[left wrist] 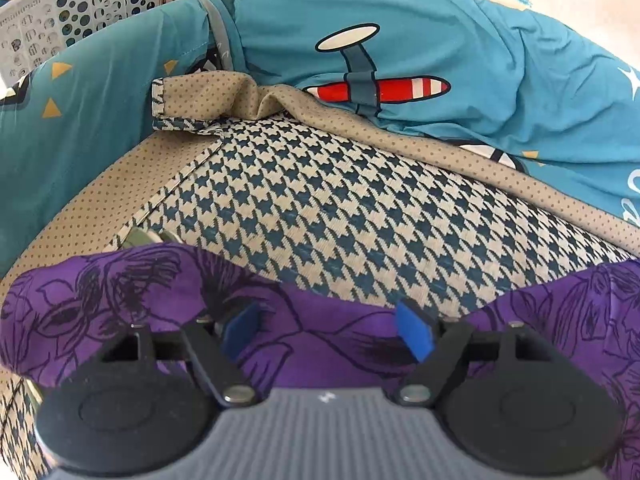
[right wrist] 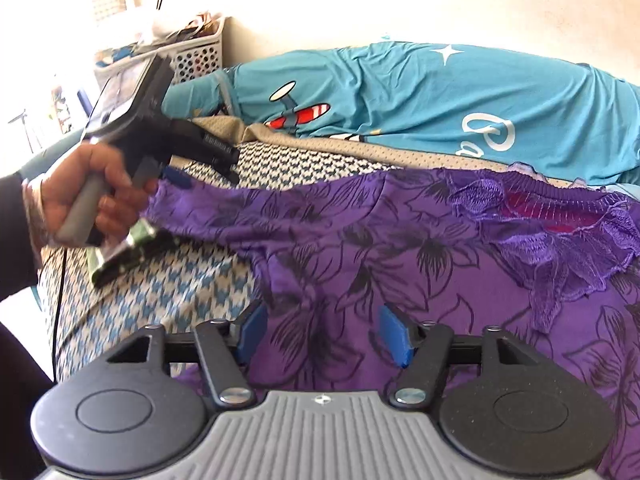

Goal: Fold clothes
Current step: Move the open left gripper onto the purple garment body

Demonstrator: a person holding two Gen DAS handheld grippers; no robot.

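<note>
A purple garment with black flower outlines [right wrist: 400,248] lies spread on a houndstooth-covered surface [left wrist: 320,208]; its lace collar [right wrist: 560,216] is at the right. Its near edge also shows in the left wrist view [left wrist: 120,292]. My left gripper [left wrist: 328,332] is open, its blue pads over the purple cloth's edge. My right gripper [right wrist: 320,332] is open, low over the purple cloth. The left gripper also shows in the right wrist view [right wrist: 188,176], held in a hand at the garment's left end.
A teal sheet with an aeroplane print [left wrist: 400,80] is heaped behind the surface. A white perforated laundry basket [left wrist: 80,12] stands at the back left. A dotted beige cloth edge [left wrist: 208,92] runs along the back of the houndstooth cover.
</note>
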